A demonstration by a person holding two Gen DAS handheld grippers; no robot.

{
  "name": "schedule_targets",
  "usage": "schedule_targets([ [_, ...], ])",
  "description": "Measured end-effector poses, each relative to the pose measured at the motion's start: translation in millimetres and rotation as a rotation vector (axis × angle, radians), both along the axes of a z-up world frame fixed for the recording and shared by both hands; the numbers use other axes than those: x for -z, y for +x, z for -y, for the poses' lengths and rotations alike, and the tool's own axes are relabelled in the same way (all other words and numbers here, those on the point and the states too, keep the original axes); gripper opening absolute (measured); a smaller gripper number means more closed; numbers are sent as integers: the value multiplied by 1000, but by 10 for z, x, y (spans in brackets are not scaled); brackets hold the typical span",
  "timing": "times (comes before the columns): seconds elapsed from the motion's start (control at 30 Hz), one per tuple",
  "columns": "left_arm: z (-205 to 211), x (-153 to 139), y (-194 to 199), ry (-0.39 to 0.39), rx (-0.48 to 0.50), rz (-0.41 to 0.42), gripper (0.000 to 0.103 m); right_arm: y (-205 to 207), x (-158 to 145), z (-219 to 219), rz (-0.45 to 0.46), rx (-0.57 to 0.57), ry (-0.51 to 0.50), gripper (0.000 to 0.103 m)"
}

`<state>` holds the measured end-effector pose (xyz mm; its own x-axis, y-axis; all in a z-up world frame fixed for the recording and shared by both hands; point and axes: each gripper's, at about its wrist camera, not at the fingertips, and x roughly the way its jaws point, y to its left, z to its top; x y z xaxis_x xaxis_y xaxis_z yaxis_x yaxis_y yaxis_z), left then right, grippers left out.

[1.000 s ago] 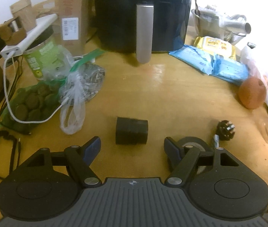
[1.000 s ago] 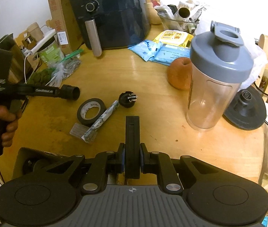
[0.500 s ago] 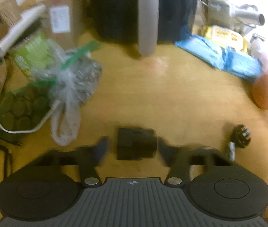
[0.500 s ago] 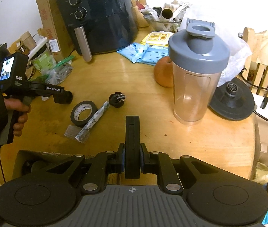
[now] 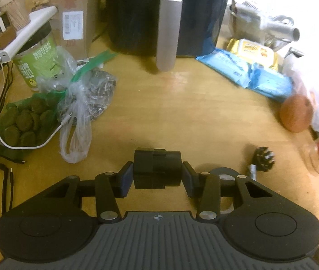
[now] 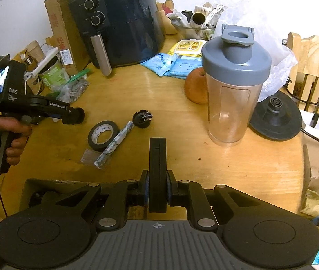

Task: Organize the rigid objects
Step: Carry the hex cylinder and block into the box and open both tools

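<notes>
L gripper [image 5: 157, 176] jaws clamp a black blocky part [image 5: 157, 168] from both sides, pads touching its ends, low over the wood table [image 5: 181, 112]. At 3 o'clock of it, just behind the R finger, the black tape roll [image 5: 223, 171]; further at 3, a black round knob w/ metal pins [image 5: 264, 158]. At 10 o'clock, a knotted clear plastic bag [image 5: 78, 117] and green bag of dark discs [image 5: 24, 121]. At 12, far back, a black air fryer [image 5: 168, 11].

R gripper [image 6: 157, 191] jaws grip a flat black plate [image 6: 157, 171] held on edge, upright, over the near table edge. At 11 o'clock of it, a patterned stick [image 6: 115, 142] leans against the tape roll [image 6: 104, 135]; knob [image 6: 143, 119] just beyond. At 1–2 o'clock, a shaker bottle w/ grey lid [image 6: 233, 85], orange fruit [image 6: 195, 87] behind it.
</notes>
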<state>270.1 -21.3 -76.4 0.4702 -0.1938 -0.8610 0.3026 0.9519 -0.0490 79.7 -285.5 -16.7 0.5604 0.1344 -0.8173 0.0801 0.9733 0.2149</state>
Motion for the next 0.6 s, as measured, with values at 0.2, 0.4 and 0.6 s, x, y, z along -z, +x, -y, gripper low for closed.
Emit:
schedule_targets([
  [0.2,-34,-196,-186,-18,3,17,44,-3,-20,-89,6,-19,17,17],
  [0.4,-88,-371,-395,-58,5,25,44,1,-34,-197,7,-49,26,17],
  [0.6,-153,-505,-618,-103,6,29,44,4,-31,-316,7,-81,32,17],
])
